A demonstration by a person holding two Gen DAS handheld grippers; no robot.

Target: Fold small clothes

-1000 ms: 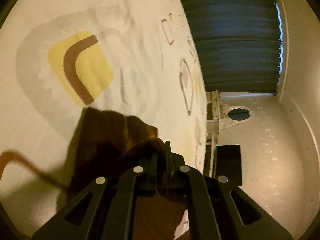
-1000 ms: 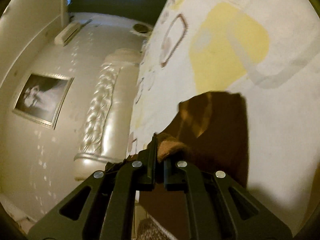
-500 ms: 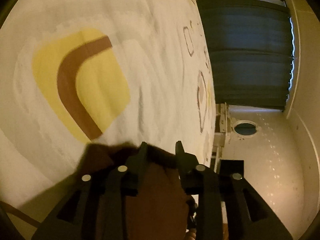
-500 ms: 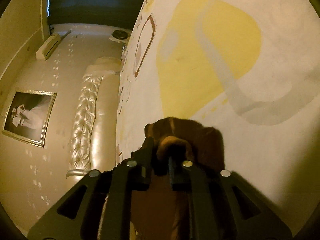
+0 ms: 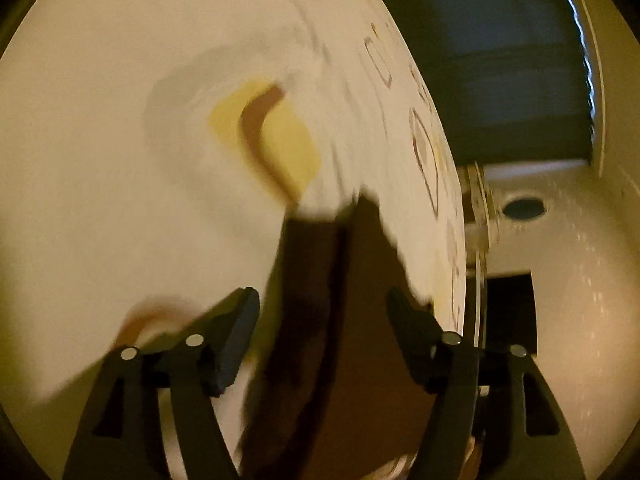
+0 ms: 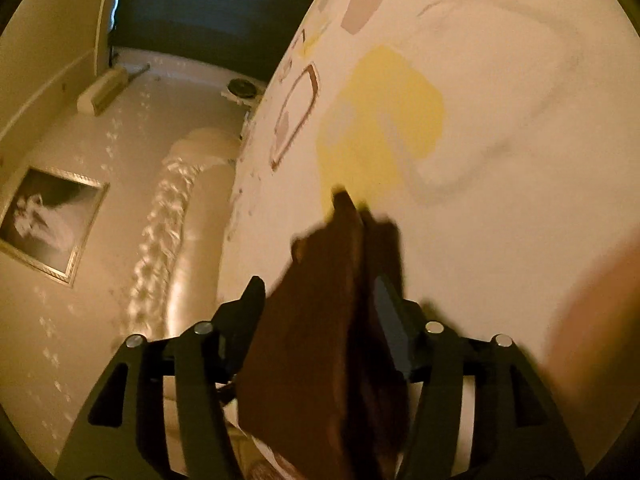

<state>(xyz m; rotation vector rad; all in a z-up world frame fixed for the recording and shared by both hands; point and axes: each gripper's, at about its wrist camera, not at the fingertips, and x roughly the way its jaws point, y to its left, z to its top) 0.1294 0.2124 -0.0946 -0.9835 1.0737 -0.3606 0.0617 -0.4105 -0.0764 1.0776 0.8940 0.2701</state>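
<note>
A small dark brown garment (image 5: 356, 320) lies folded on the patterned bedsheet (image 5: 120, 160). In the left wrist view my left gripper (image 5: 324, 320) is open, its fingers spread to either side of the cloth and not holding it. In the right wrist view the same brown garment (image 6: 316, 340) lies between the spread fingers of my right gripper (image 6: 324, 308), which is also open. The right finger's tip is partly hidden behind the cloth. Both views are motion-blurred.
The cream bedsheet (image 6: 500, 100) has yellow, grey and brown shapes. A padded headboard (image 6: 176, 216), a framed picture (image 6: 44, 220) and a dark curtain (image 5: 500, 60) lie beyond the bed's edge. A blurred skin-coloured shape (image 6: 600, 320) fills the right edge of the right wrist view.
Both grippers were shut on the brown garment a second ago; both have opened and let it go. The cloth now lies flat and folded on the sheet.
</note>
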